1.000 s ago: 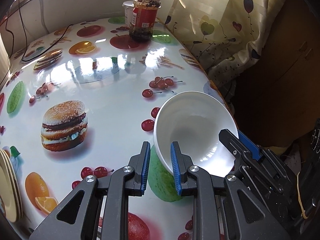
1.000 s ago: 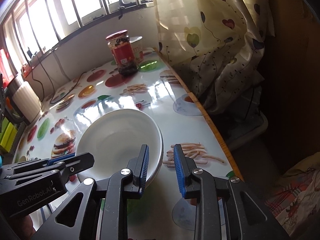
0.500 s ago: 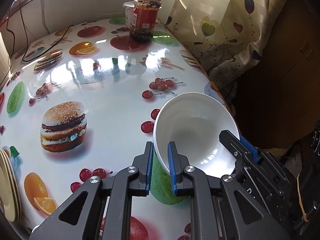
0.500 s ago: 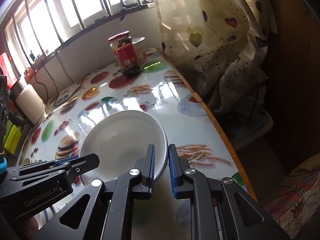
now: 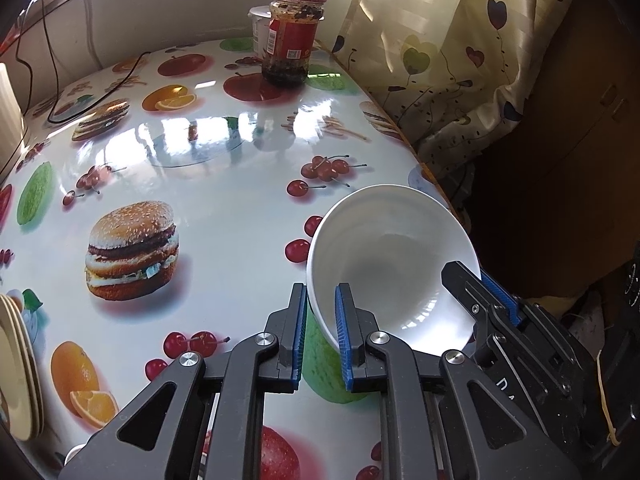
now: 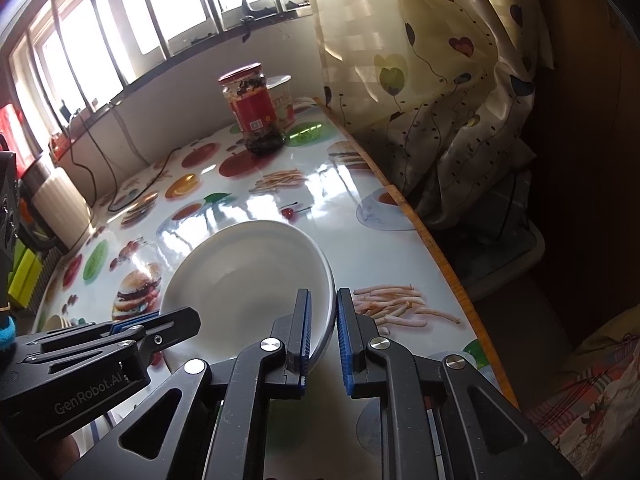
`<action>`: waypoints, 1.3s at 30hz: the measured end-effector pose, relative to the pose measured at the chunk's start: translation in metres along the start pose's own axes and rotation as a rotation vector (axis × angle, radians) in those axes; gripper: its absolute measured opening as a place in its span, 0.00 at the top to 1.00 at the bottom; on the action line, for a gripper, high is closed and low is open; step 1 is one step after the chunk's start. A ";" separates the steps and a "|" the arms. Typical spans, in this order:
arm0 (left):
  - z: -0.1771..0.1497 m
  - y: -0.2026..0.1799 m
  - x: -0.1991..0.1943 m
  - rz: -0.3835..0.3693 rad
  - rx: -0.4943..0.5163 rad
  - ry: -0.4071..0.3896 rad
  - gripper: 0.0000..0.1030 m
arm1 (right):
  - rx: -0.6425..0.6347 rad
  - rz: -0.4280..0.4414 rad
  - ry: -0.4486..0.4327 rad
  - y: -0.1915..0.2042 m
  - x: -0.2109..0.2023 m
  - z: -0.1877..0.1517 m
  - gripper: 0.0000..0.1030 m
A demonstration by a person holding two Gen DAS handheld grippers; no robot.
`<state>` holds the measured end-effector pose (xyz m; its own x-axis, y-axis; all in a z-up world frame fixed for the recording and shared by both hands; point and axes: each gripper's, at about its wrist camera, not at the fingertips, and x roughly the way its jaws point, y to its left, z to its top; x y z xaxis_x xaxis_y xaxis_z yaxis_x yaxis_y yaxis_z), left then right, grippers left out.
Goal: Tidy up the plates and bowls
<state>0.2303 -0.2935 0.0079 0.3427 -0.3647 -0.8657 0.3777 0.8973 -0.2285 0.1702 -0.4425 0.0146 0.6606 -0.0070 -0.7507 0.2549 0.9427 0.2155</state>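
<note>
Both grippers, left gripper (image 5: 321, 334) and right gripper (image 6: 323, 336), have fingers clamped on opposite rims of the white bowl (image 5: 394, 268): lift evenly, keeping it level above the desk (image 5: 224, 184).

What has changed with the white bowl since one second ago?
Both jaw pairs closed: the left hand-held gripper and the right hand-held gripper each took hold of the white bowl by its rim. The bowl, jar and plate stack stayed put.
</note>
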 end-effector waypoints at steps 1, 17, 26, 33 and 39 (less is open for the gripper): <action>0.000 0.000 -0.001 -0.002 0.000 -0.001 0.86 | 0.004 0.002 -0.003 0.000 -0.003 -0.001 0.87; -0.016 0.006 -0.038 -0.015 0.007 -0.060 0.86 | 0.001 0.011 -0.069 0.020 -0.046 -0.009 0.88; -0.028 0.013 -0.067 -0.035 0.017 -0.099 0.86 | -0.004 0.010 -0.103 0.037 -0.073 -0.019 0.88; -0.040 0.023 -0.086 -0.054 0.009 -0.121 0.86 | -0.015 0.007 -0.121 0.051 -0.091 -0.028 0.88; -0.051 0.033 -0.102 -0.065 -0.004 -0.143 0.86 | -0.032 0.011 -0.140 0.066 -0.107 -0.036 0.88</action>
<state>0.1640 -0.2143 0.0664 0.4371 -0.4537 -0.7766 0.4001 0.8714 -0.2838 0.0911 -0.3679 0.0865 0.7559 -0.0408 -0.6534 0.2256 0.9532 0.2014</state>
